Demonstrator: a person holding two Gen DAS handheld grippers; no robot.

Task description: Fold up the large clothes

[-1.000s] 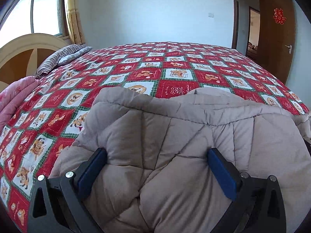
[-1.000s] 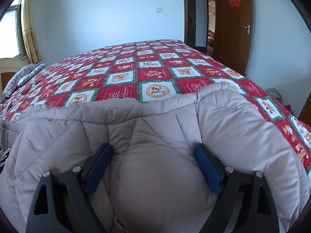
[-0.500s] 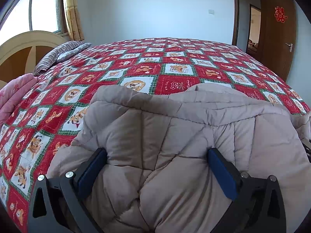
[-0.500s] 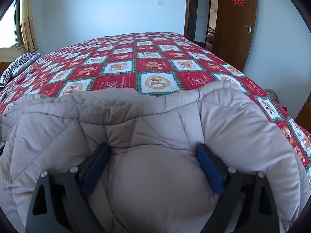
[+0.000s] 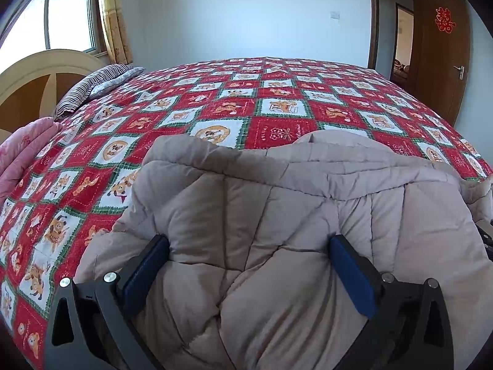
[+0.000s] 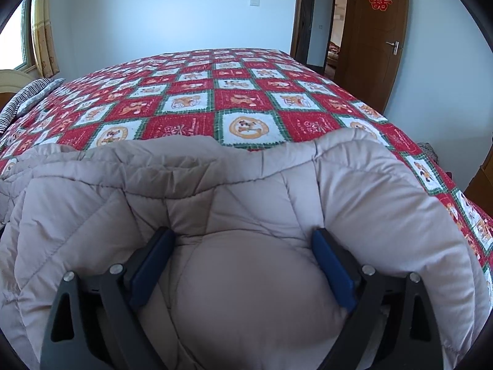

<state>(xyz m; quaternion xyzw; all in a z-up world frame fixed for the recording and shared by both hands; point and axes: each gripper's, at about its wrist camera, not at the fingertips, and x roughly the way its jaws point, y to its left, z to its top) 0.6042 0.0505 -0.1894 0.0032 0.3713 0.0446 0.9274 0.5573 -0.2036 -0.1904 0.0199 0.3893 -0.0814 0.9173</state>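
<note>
A beige quilted padded coat (image 5: 271, 215) lies on the near part of a bed, bunched up in front of both cameras; it also fills the right wrist view (image 6: 246, 215). My left gripper (image 5: 249, 243) has its blue-padded fingers set wide with a thick fold of the coat bulging between them. My right gripper (image 6: 243, 234) holds another thick fold of the same coat the same way. The coat's far edge lies on the bedspread.
The bed is covered by a red, white and green patchwork bedspread (image 5: 246, 104) that stretches far ahead. A striped pillow (image 5: 95, 86) and a pink folded blanket (image 5: 21, 151) lie at the left. A wooden door (image 6: 376, 40) stands at the right.
Both grippers have tilted up and moved slightly forward with the coat; the bed's far part sits lower in view. The grip on the coat is unchanged.
</note>
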